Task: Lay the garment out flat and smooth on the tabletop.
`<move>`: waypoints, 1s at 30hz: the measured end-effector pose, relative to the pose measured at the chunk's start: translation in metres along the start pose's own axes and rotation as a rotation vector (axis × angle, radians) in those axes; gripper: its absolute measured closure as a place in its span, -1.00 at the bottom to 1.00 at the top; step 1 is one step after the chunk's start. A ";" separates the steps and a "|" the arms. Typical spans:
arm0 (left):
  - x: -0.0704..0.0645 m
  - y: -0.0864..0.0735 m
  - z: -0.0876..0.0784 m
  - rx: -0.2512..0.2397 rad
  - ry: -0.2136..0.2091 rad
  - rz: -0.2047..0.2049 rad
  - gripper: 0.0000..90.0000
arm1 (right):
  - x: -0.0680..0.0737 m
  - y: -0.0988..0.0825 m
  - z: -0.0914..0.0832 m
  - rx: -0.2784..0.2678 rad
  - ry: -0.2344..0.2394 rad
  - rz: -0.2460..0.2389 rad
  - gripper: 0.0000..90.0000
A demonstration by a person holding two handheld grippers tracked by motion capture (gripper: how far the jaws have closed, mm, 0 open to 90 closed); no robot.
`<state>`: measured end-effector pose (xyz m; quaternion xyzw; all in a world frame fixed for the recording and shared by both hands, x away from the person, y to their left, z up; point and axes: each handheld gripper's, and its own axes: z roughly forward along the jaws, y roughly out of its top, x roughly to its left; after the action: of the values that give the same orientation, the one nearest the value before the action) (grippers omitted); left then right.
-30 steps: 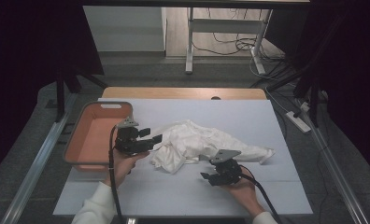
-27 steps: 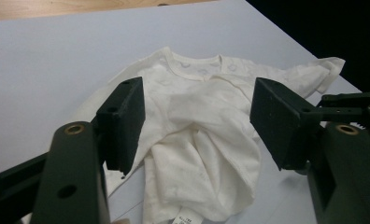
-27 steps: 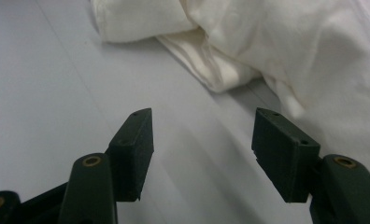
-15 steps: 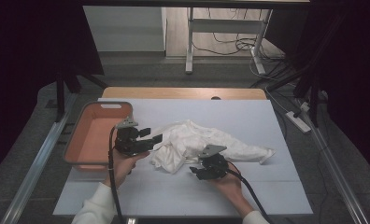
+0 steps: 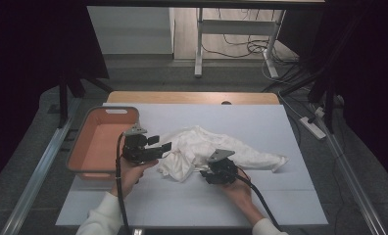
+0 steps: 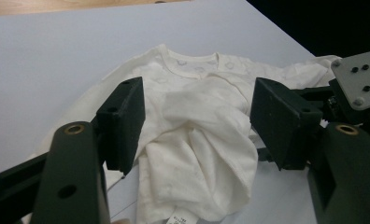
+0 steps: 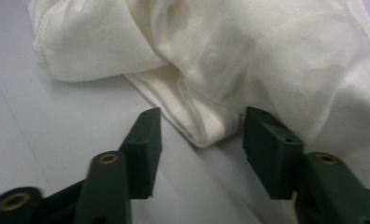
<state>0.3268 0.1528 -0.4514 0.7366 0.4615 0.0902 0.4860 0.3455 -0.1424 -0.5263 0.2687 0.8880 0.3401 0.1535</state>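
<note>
Your shirt (image 5: 206,149) lies crumpled in the middle of the white table (image 5: 280,196), one sleeve trailing off to the right. In the left gripper view its collar faces you at the far side, and a label peeks out at the near hem.

Your left gripper (image 5: 165,147) hovers at the shirt's left edge, just beside the orange bin (image 5: 82,169). Its jaws stand apart, nothing pinched: in the left gripper view the two pads frame the bunched cloth below them without pressing on it.

Your right gripper (image 5: 206,171) sits low at the shirt's near edge, the grey plate on top catching the light. Its jaws have just been closing, and there's cloth between them now. In the right gripper view a folded corner of the shirt (image 7: 211,126) pokes into the gap; the right-hand pad sits up against the fabric, the other pad is well clear, with bare table showing between it and the fold. So the gripper isn't clamped yet: the jaws are apart, with the cloth between them.

The bin (image 5: 104,142) stands at the table's left edge, apart from the shirt, with your left hand (image 5: 131,171) right by its near corner.
</note>
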 end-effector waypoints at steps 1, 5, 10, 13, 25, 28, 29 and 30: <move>-0.001 0.000 0.000 -0.001 -0.001 0.000 -0.21 | -0.001 0.001 0.001 -0.001 -0.005 -0.003 0.26; -0.002 0.000 0.000 -0.003 -0.003 0.001 -0.21 | -0.001 0.001 0.000 0.000 -0.021 -0.012 0.54; -0.002 0.000 -0.001 -0.004 -0.002 0.001 -0.21 | -0.002 0.001 -0.001 -0.001 -0.017 -0.022 0.77; -0.001 0.000 -0.002 -0.006 -0.001 0.000 -0.21 | 0.000 0.002 -0.004 -0.004 -0.028 -0.044 0.86; 0.001 0.002 -0.009 -0.030 -0.003 -0.003 -0.21 | 0.004 0.003 -0.030 -0.046 -0.009 -0.067 0.91; 0.001 0.002 -0.010 -0.031 -0.002 -0.004 -0.21 | 0.007 0.003 -0.041 -0.059 -0.009 -0.080 0.92; 0.001 0.002 -0.010 -0.030 -0.003 -0.003 -0.21 | 0.008 0.003 -0.044 -0.063 -0.008 -0.081 0.92; 0.000 0.003 -0.010 -0.029 -0.003 -0.002 -0.21 | 0.008 0.003 -0.047 -0.070 -0.003 -0.082 0.92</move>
<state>0.3230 0.1590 -0.4446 0.7291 0.4600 0.0954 0.4977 0.3182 -0.1604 -0.4911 0.2271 0.8856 0.3639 0.1782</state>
